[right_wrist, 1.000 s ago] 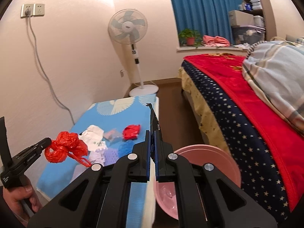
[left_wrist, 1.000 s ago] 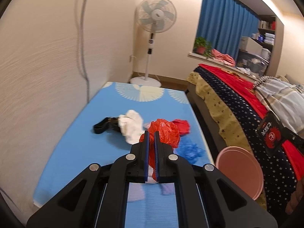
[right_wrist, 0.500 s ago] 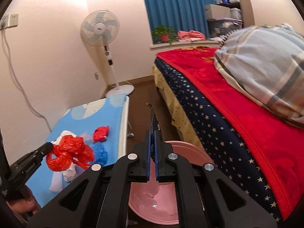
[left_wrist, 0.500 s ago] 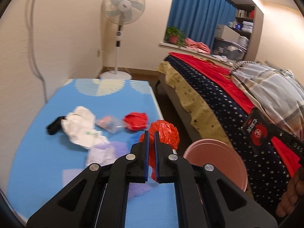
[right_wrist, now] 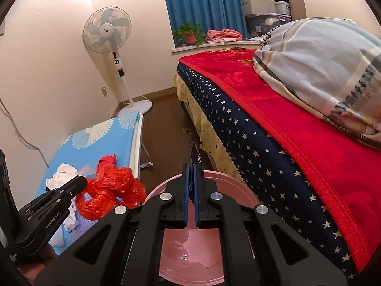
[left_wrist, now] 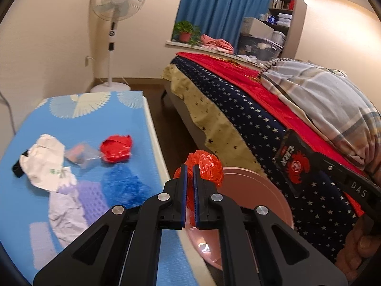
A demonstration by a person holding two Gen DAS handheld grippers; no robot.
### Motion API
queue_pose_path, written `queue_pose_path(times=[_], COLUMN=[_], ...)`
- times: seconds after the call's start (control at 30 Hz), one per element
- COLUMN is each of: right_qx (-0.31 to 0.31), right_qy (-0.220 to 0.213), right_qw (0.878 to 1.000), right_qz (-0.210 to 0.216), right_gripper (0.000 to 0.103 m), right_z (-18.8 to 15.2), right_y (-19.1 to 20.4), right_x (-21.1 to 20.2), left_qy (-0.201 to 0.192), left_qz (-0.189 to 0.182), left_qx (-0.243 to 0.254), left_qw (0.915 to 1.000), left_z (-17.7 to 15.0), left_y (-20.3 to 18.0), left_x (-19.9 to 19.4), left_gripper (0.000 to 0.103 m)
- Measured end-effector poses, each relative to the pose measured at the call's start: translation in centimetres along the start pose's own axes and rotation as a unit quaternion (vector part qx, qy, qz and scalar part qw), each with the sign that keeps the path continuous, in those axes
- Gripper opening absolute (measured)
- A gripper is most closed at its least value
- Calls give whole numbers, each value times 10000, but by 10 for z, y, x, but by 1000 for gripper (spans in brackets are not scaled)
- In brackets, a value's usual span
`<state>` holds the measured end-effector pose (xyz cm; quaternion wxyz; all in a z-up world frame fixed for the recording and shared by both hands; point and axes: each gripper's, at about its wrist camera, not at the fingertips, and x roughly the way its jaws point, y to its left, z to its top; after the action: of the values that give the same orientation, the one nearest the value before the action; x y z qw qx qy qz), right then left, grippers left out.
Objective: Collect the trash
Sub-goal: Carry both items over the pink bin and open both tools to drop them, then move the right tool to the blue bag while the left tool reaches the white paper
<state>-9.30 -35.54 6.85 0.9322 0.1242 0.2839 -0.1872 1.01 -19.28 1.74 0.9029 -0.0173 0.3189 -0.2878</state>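
My left gripper (left_wrist: 188,166) is shut on a crumpled red plastic bag (left_wrist: 207,164). It holds the bag in the air past the right edge of the blue table (left_wrist: 133,119), at the near rim of the pink bin (left_wrist: 266,197). In the right wrist view the same bag (right_wrist: 112,190) hangs just left of the bin (right_wrist: 235,181). My right gripper (right_wrist: 189,166) is shut on a flat black packet (right_wrist: 191,147), seen edge-on above the bin's mouth. The packet's red logo (left_wrist: 293,164) shows in the left wrist view. Something pale lies in the bin's bottom.
On the table lie a red crumpled bag (left_wrist: 116,147), a blue bag (left_wrist: 123,186), a white bag (left_wrist: 45,159), a clear packet (left_wrist: 81,155), lilac wrappers (left_wrist: 90,197) and a black item (left_wrist: 19,166). A bed (right_wrist: 285,124) borders the bin's right. A fan (right_wrist: 107,31) stands behind.
My left gripper has carried the red bag rightward from above the table's trash to the bin's rim. My right gripper with the black packet has come lower and closer over the bin.
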Motion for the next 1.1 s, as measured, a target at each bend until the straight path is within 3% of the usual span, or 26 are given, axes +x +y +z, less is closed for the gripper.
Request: queue_pose_path(times=[0.23,0.3,0.33,0.37,0.43,0.47,0.77,1.1], right_qx=[72,36,45,62,103,108,9,-317], right_qy=[96,111,128,137,120,94,-146,-548], right_qw=[9999,9998,9997,9997,9996,9996,9999,9970], right_qz=[-92,-162,-187,-190,-235,-257,12,435], right_gripper=[8,10,12,20,36,38,38,36], right_z=[-2,-3,-3,-3,-3,-3,0,-5], right_y=[-5,-5,-5,-5,-6,-6,9,44], right_x=[6,7,7,7,6,4,-8,-23], left_qy=[229,302,297,267,261,254,47,-224], left_qz=[-472,-485,-456,-406,-352,-343,-106,455], left_qx=[126,99,93,79,42,21,-27,-204], left_qw=[9985,9983,9985,9988,9990,9991,9999,9985], left_z=[-4,-6,-7,-8,-8,-8,-8,-14], left_y=[-18,-18,-17,-16,-13,-11,10,55], left_x=[15,18,19,17,15,14,-14,-60], left_gripper=[5,18,35,41,40,40,40,40])
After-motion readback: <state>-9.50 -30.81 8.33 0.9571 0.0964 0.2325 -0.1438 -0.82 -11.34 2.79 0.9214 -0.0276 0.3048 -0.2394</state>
